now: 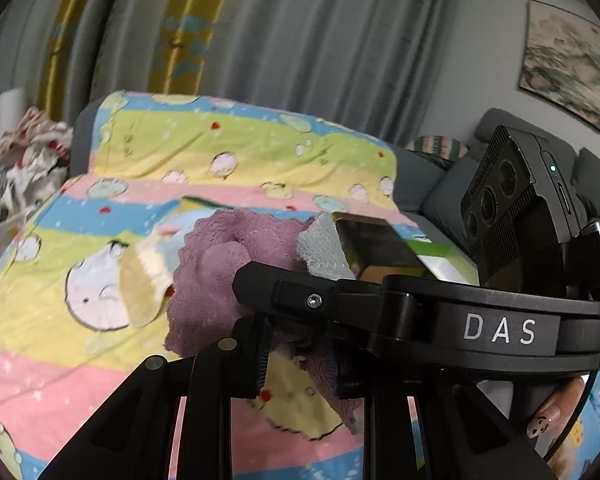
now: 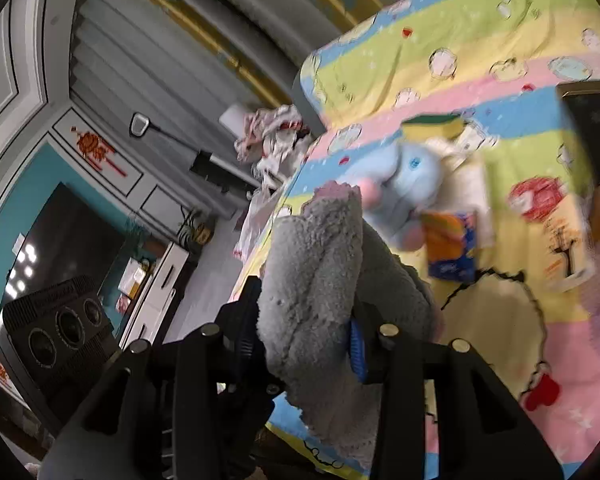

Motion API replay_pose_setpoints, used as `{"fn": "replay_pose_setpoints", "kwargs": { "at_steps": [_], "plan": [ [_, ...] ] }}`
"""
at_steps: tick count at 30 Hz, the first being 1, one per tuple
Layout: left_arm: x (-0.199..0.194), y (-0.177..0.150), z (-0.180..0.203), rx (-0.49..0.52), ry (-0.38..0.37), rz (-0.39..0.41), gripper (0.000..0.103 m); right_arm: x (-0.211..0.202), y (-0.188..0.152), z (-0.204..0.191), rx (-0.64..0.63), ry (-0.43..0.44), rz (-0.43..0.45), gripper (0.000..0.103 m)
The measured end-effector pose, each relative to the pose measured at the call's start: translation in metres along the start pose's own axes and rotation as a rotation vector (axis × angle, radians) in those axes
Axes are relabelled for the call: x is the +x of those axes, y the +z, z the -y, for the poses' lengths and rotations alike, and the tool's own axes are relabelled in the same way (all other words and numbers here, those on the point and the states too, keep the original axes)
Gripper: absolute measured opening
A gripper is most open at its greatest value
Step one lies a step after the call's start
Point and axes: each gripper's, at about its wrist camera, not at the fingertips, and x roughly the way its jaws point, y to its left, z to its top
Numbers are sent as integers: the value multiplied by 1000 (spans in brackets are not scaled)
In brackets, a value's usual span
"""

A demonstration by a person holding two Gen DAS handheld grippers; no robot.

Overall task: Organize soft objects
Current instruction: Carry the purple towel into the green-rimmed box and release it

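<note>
I have both tools engaged on cloth above the striped pastel cartoon-print blanket (image 1: pixel 228 140) that covers the bed. The left gripper (image 1: pixel 300 364) has its jaws fully together, clamped on an edge of the fluffy purple microfibre towel (image 1: pixel 216 280), which bunches up in front of the fingers and hangs clear of the blanket. The right gripper (image 2: pixel 304 344) is clamped on a thick fold of the fluffy grey microfibre towel (image 2: pixel 312 280); its blue ribbed pads (image 2: pixel 356 344) press into the pile from both sides, and the remainder droops below the jaws. I judge both towels light, limp and highly compressible: neither will hold a shape, and each will swing and drape when moved. The pile offers good friction, so slip is unlikely, but a thin single-layer pinch may creep out. I would hold at a corner or hem to spread a towel flat, or on a doubled fold, as the right tool has, for carrying. A blurred pale blue plush toy (image 2: pixel 408 176), a yellow-and-green sponge (image 2: pixel 436 126) and a small orange-and-blue packet (image 2: pixel 452 244) lie on the blanket beyond.
</note>
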Motion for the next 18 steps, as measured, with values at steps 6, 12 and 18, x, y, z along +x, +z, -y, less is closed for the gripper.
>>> {"fn": "replay_pose_setpoints", "kwargs": {
  "at_steps": [6, 12, 18],
  "plan": [
    [10, 11, 37, 57, -58, 12, 23, -42, 8, 15, 22, -39, 87, 37],
    [30, 23, 81, 115, -135, 10, 23, -88, 13, 39, 73, -88, 194, 36],
    [63, 26, 130, 171, -278, -40, 23, -140, 12, 68, 116, -271, 331, 34]
  ]
}}
